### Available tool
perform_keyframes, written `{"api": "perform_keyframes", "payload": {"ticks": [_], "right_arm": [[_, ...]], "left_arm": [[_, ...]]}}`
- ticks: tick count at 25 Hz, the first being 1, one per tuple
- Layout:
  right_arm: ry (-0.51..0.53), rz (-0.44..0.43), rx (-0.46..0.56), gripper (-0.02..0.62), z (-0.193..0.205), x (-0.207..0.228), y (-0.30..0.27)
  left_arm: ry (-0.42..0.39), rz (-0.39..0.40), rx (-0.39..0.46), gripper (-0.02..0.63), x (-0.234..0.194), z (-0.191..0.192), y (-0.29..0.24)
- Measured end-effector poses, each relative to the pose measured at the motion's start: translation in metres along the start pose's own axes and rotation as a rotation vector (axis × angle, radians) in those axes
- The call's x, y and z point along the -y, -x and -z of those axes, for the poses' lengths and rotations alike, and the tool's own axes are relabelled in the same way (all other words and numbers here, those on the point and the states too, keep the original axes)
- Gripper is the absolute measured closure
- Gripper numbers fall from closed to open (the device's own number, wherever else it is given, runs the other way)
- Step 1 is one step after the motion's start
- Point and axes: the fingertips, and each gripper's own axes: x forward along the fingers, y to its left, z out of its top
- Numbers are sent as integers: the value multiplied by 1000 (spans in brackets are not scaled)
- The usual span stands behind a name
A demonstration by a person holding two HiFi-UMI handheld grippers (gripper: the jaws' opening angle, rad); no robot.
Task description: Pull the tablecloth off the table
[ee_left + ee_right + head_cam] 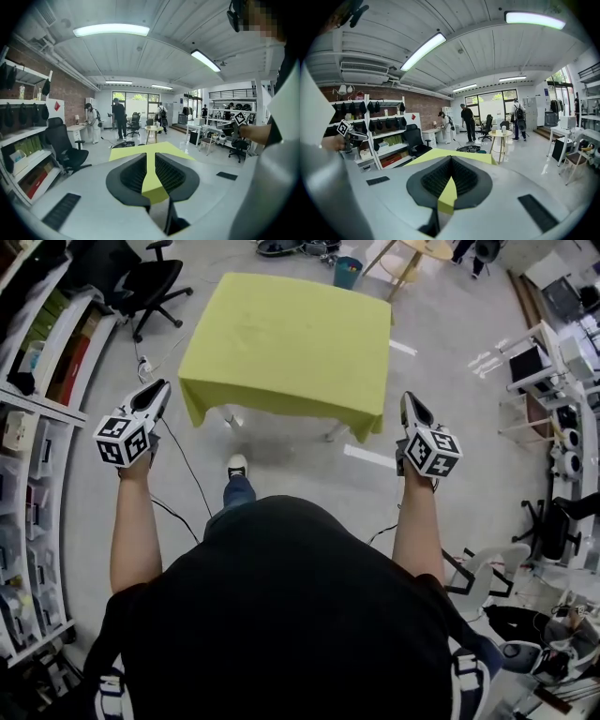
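Tablecloth lies spread over the tabletop, upper centre of the head view, edges hanging down. I see both grippers lower in frame, clear of the cloth. Left gripper: fingers a narrow slit apart, nothing between. Right gripper: fingers closed together, empty.

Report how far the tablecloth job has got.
Done: nothing; the yellow-green tablecloth lies flat over the table. In hand: left gripper and right gripper hold nothing, short of its near corners. To do: grip the cloth and pull it off.
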Motion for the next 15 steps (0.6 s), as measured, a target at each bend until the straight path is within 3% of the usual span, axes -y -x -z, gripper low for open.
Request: {"api": "perform_keyframes", "payload": {"ticks": [6,15], "right_arm": [[7,38,-3,577,-17,0,-22],[-3,79,-10,577,-41,-21,-85]], "left_arm": [[-15,56,6,540,-19,-16,-38],[-20,98,4,540,-97,-40,-90]]}}
